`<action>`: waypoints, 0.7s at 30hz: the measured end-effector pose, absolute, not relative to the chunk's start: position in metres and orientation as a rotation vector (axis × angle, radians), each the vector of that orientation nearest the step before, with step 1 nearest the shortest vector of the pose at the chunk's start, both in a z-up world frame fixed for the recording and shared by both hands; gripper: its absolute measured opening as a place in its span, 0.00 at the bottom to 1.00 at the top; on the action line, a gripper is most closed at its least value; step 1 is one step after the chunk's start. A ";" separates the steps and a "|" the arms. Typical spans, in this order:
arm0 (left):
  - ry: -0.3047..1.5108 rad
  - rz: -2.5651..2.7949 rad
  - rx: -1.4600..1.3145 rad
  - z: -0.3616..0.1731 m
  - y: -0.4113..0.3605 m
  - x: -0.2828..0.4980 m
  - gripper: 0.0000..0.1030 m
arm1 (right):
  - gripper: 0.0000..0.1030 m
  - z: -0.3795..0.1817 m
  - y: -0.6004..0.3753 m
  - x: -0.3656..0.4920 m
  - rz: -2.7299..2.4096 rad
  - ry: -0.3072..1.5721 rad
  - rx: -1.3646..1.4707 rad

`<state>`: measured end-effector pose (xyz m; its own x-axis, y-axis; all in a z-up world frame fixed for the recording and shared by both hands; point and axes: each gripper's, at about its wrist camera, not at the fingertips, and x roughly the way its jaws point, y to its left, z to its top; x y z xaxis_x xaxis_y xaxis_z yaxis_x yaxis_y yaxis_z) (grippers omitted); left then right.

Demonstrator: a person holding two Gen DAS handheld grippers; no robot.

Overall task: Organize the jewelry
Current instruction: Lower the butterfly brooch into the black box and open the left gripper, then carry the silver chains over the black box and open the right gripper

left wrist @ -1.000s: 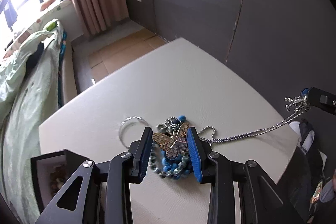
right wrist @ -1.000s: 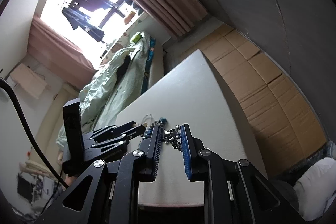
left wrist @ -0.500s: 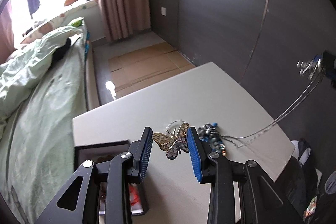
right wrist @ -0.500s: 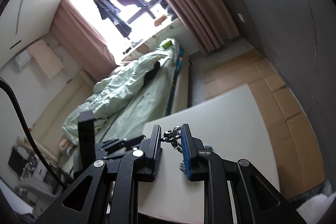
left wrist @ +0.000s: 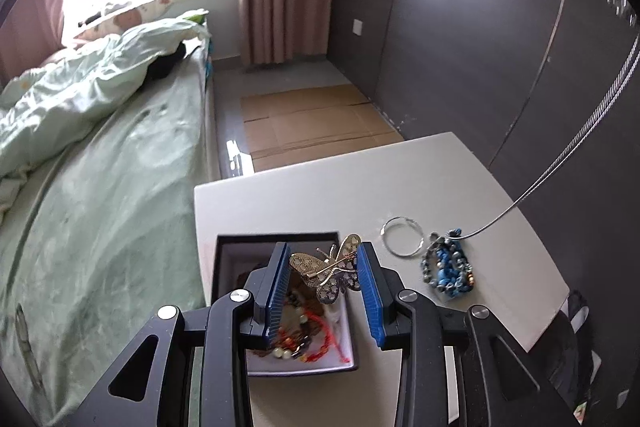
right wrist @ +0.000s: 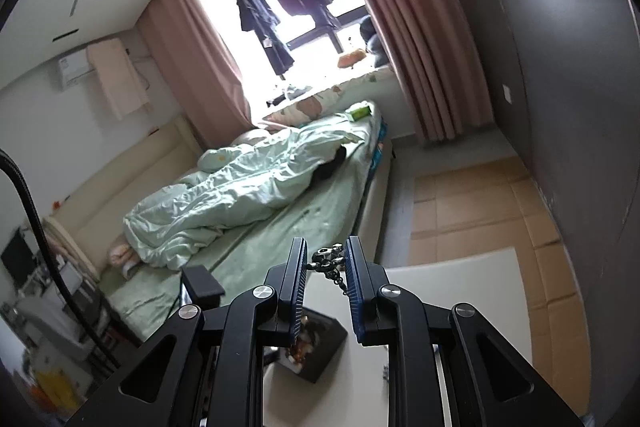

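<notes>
My left gripper (left wrist: 323,255) is shut on a gold and silver butterfly brooch (left wrist: 326,273) and holds it above an open black jewelry box (left wrist: 276,237) whose white inside holds red and pale beads. My right gripper (right wrist: 326,247) is shut on the metal end piece (right wrist: 328,261) of a silver chain, high above the table. The chain (left wrist: 580,135) runs taut from the upper right down to a blue bead bracelet pile (left wrist: 448,269). A silver hoop (left wrist: 402,237) lies beside the pile. The box (right wrist: 320,347) also shows below the right fingers.
The white table (left wrist: 320,195) ends close behind the box and to its left, where a bed with a green quilt (left wrist: 100,147) stands. A dark wardrobe wall (left wrist: 480,47) rises at the right. Cardboard (left wrist: 312,123) covers the floor beyond.
My left gripper carried the brooch away from the bead pile to above the box. My right gripper rose with the chain end, lifting the chain off the table and pulling it steep.
</notes>
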<state>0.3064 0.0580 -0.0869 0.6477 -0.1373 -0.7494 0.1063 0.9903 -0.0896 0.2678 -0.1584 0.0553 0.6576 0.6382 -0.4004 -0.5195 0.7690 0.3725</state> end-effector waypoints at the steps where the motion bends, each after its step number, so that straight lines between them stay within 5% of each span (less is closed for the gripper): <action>1: 0.860 -0.136 -0.050 -0.089 0.062 0.306 0.35 | 0.20 0.059 -0.155 0.268 0.663 0.536 0.226; 5: 0.903 -0.148 -0.095 -0.097 0.072 0.310 0.39 | 0.20 0.078 -0.139 0.271 0.666 0.512 0.177; 9: 0.896 -0.147 -0.132 -0.095 0.082 0.306 0.66 | 0.20 0.096 -0.126 0.271 0.673 0.490 0.148; 21: 0.836 -0.105 -0.165 -0.080 0.113 0.287 0.67 | 0.20 0.147 -0.079 0.268 0.726 0.410 0.084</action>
